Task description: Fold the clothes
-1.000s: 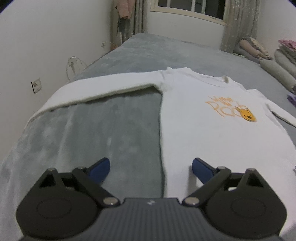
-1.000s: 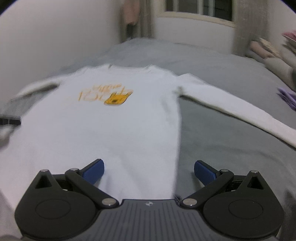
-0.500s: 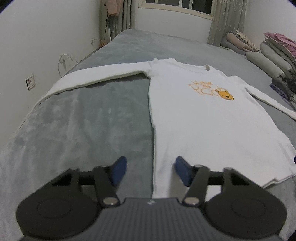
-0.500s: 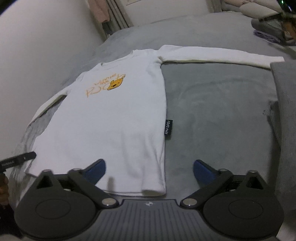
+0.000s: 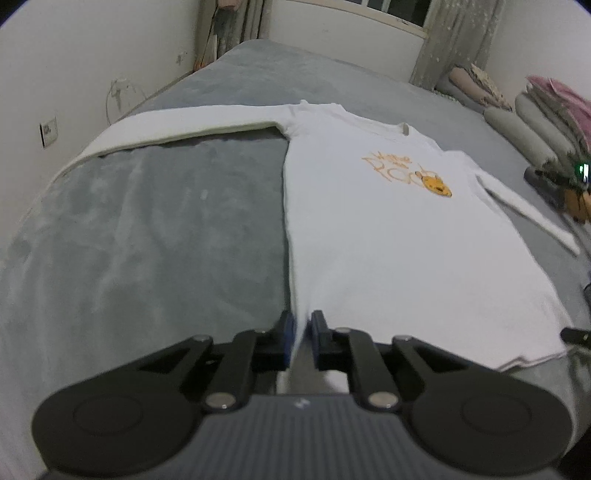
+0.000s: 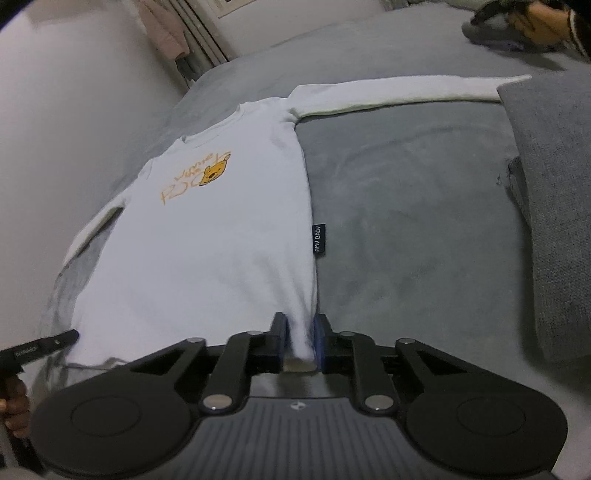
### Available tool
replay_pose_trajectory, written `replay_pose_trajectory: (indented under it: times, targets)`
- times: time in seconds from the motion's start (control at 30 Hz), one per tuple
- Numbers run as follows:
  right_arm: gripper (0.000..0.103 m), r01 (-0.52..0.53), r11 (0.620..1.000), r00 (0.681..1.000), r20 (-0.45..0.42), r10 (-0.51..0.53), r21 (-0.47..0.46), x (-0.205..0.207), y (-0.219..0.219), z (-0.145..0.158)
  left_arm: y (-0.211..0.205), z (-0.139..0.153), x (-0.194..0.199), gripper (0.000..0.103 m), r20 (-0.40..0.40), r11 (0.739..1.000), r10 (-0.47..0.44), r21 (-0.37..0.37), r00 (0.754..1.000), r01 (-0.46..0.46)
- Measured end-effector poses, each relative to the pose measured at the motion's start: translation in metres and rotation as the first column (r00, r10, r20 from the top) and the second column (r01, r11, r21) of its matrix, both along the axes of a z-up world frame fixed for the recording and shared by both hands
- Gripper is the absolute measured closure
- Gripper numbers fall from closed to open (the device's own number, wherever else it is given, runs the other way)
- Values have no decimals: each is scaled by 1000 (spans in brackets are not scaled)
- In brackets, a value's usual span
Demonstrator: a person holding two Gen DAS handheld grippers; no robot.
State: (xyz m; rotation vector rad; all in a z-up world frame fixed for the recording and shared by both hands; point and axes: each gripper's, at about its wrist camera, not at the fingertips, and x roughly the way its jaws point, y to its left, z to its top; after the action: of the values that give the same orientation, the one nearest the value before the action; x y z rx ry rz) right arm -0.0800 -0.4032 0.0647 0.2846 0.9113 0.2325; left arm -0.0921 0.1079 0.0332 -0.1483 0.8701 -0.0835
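A white long-sleeved shirt (image 5: 388, 229) with an orange bear print lies flat, front up, on the grey bed (image 5: 147, 236), both sleeves spread out. My left gripper (image 5: 301, 332) is shut on the shirt's bottom left hem corner. In the right wrist view the same shirt (image 6: 207, 243) shows, and my right gripper (image 6: 300, 341) is shut on its bottom right hem corner, the cloth bunched between the blue pads. A small black label (image 6: 318, 239) sticks out of the right side seam.
A wall (image 5: 74, 66) runs along the bed's left side. Folded blankets and pillows (image 5: 546, 122) are stacked at the far right. A grey cushion (image 6: 554, 206) lies at the right. A hand (image 6: 543, 22) shows at the top right.
Both grippers went from open to shut, each pinching a bottom corner of the shirt. Both also came down closer to the hem.
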Motion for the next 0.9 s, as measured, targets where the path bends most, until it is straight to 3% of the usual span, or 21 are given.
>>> replay_pose_trajectory:
  times: [0.1,0.27,0.47,0.53,0.6,0.67,0.73,0.9]
  targets:
    - [96,-41,997,998,39,44,-70,-3,8,7,4,8,-1,100,-12,1000,-7,-16,1000,7]
    - [96,-72,996,988,129,79,-56,-22,-9,46,17,36,-14,100,17,998,-48,-47,999,49]
    - [96,-145,983,989,10,147,-111,-17,-1,17,2,9,-17,100,-39,996,-57,62,998,60]
    - [95,-155,981,988,-2,156,-114,-13,1,15,-2,7,-15,95,-40,993,-65,94,997,68]
    - [88,-172,974,984,10,176,-148,-10,3,23,0,16,-14,91,-26,994,-55,95,998,58]
    - [65,-143,978,987,49,152,-148,-5,-2,31,7,27,-15,81,5,994,-34,103,999,33]
    - [54,-109,984,988,90,123,-141,0,-7,38,16,38,-13,73,36,995,-12,97,999,9]
    - [54,-41,991,981,185,64,-126,19,-19,55,32,58,23,65,74,996,1,84,997,-7]
